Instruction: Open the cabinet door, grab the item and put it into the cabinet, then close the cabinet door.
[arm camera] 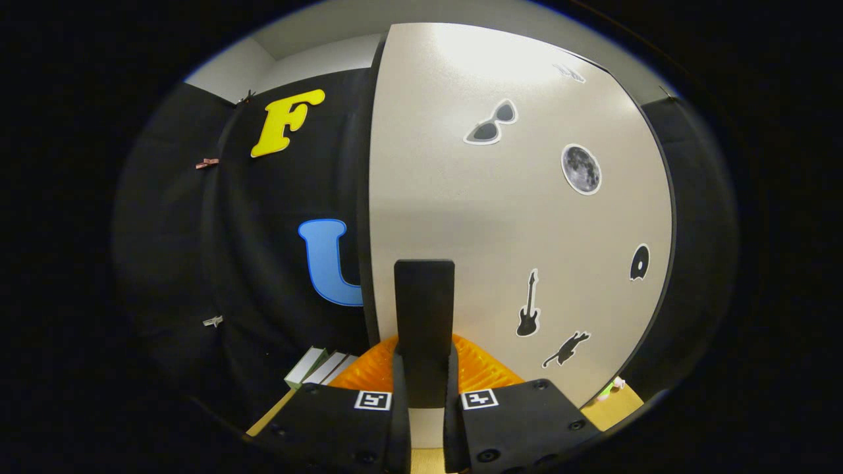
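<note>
The gripper (424, 378) has its jaws pinching the door handle (424, 309) of the cabinet door (500, 224). An orange ribbed item (481, 368) lies behind the handle, with books (319, 367) at eight o'clock.

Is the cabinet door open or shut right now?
Cannot tell. The door faces the view; the tool is shut on its handle.

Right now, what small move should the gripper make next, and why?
Probably a gentle pull back to swing the cabinet door open: the fingers are shut on its black handle, and the orange item seems to lie outside, below the handle.
</note>
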### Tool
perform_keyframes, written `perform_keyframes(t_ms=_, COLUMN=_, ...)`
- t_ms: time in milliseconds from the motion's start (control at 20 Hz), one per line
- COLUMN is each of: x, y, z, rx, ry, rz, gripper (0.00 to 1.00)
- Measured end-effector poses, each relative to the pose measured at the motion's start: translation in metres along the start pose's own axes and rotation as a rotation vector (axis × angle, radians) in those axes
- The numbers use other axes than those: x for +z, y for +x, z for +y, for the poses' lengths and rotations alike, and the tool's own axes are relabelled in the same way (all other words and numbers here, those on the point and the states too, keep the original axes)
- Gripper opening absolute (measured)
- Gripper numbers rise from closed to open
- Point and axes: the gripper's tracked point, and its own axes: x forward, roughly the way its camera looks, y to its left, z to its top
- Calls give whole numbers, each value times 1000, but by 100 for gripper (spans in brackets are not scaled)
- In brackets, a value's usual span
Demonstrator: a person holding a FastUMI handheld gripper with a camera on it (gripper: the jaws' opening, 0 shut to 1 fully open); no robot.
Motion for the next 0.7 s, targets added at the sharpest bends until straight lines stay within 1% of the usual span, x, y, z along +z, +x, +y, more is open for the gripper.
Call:
perform_keyframes(t_ms=350, x=4, y=-55, z=-5, rx=71, ry=18, rz=-8, gripper=23)
perform_keyframes(t_ms=550, x=5, y=-77, z=-16, rx=88, ry=29, rz=1, gripper=23)
perform_keyframes(t_ms=700, x=4, y=-91, z=-28, rx=91, ry=65, rz=10, gripper=23)
